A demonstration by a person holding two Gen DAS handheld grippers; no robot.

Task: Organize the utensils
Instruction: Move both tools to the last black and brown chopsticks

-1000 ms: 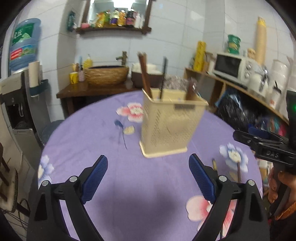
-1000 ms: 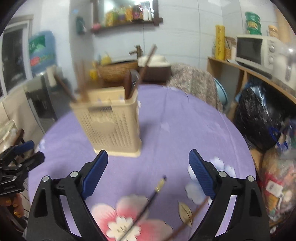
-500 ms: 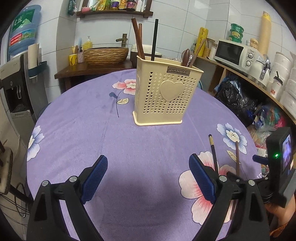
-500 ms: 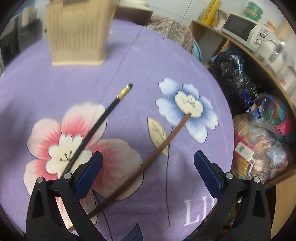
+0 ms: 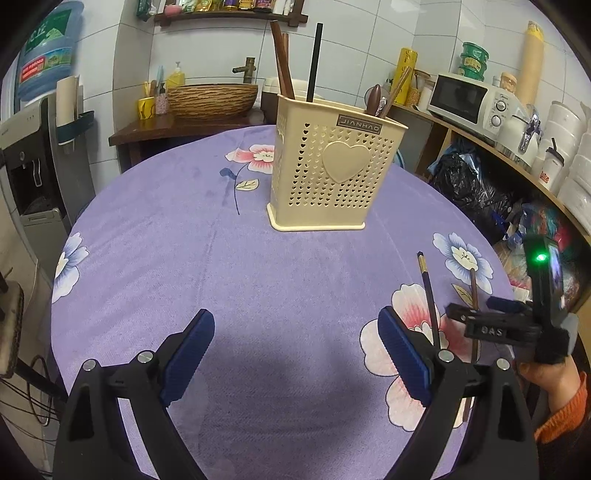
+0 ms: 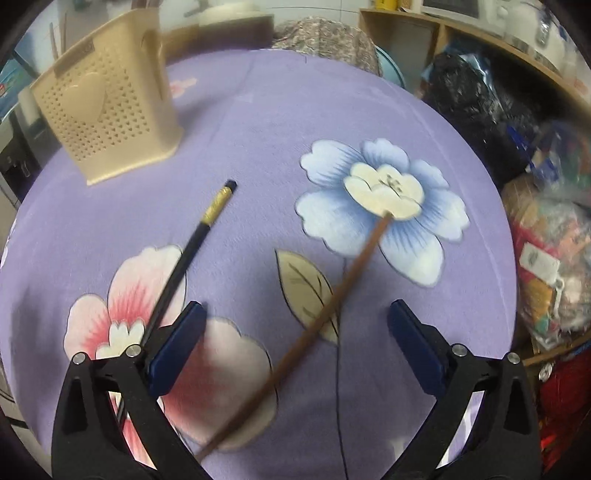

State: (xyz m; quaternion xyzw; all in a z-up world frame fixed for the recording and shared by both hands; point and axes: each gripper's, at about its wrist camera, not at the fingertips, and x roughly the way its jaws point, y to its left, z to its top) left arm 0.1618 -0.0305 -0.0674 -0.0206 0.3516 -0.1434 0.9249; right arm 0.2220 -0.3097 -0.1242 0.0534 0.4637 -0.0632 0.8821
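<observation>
Between the wide right claw (image 6: 295, 343), a brown chopstick (image 6: 347, 284); left claw (image 5: 297, 354) wide, empty.

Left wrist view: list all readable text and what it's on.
"JIANHAO": plate on the utensil holder, at.
"DAS": body of the right gripper.
Water bottle label: print too blurred to read.
Shelf jars and microwave dials: too small.
</observation>
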